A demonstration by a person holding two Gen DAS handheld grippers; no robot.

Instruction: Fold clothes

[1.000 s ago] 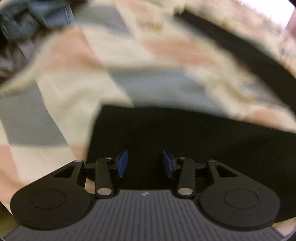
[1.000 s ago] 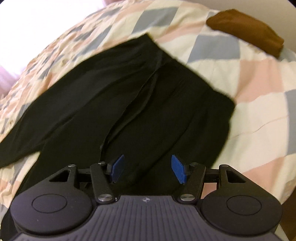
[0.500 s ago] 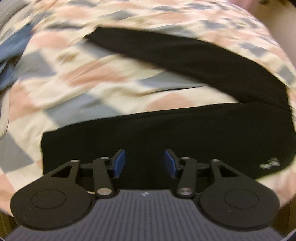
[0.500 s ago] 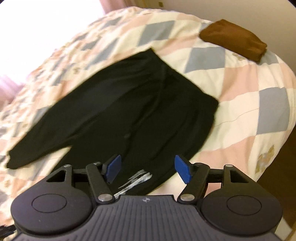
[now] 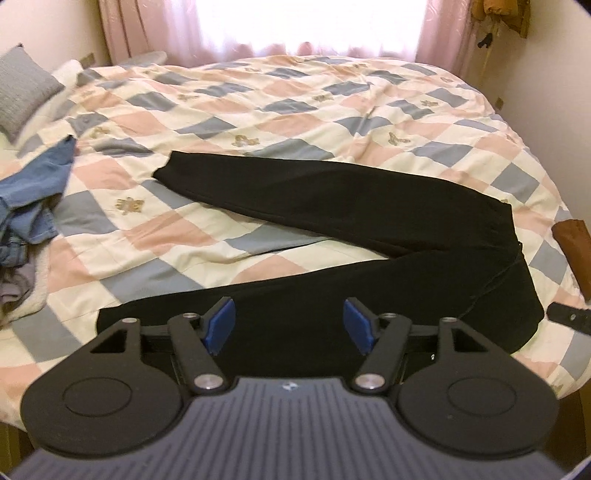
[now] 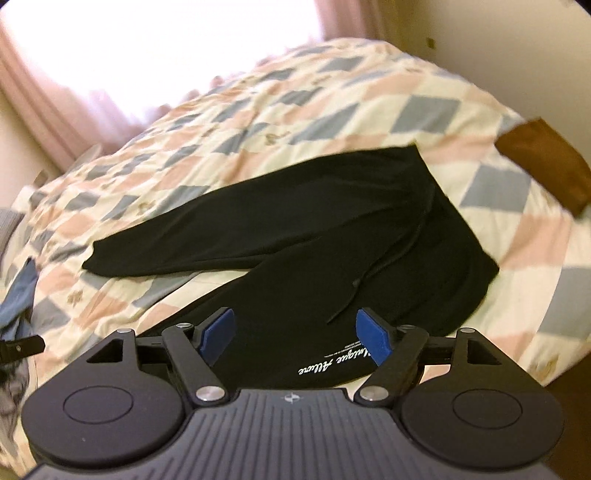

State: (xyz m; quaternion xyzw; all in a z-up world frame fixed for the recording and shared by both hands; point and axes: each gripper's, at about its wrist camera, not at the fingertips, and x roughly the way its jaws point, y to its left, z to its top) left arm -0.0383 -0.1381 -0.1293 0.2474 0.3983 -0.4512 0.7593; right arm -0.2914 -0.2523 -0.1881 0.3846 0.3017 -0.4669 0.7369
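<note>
Black trousers (image 5: 369, 206) lie spread on the checked quilt (image 5: 258, 107), both legs running left, the waist at the right. In the right wrist view the same trousers (image 6: 332, 229) show white lettering (image 6: 332, 360) near the front edge. My left gripper (image 5: 291, 326) hangs above the near leg, its jaws opening with nothing between the blue pads. My right gripper (image 6: 295, 334) hovers above the near leg by the lettering, jaws also opening and empty. Neither touches the cloth.
Blue jeans (image 5: 33, 192) lie crumpled at the left of the bed, with a grey pillow (image 5: 22, 88) behind them. A folded brown garment (image 6: 546, 166) sits on the quilt's right side. Pink curtains (image 5: 122, 33) and a bright window stand beyond the bed.
Both grippers have risen well away from the trousers, so much more of the bed shows. Both pairs of jaws have spread wider. The trousers lie flat as before.
</note>
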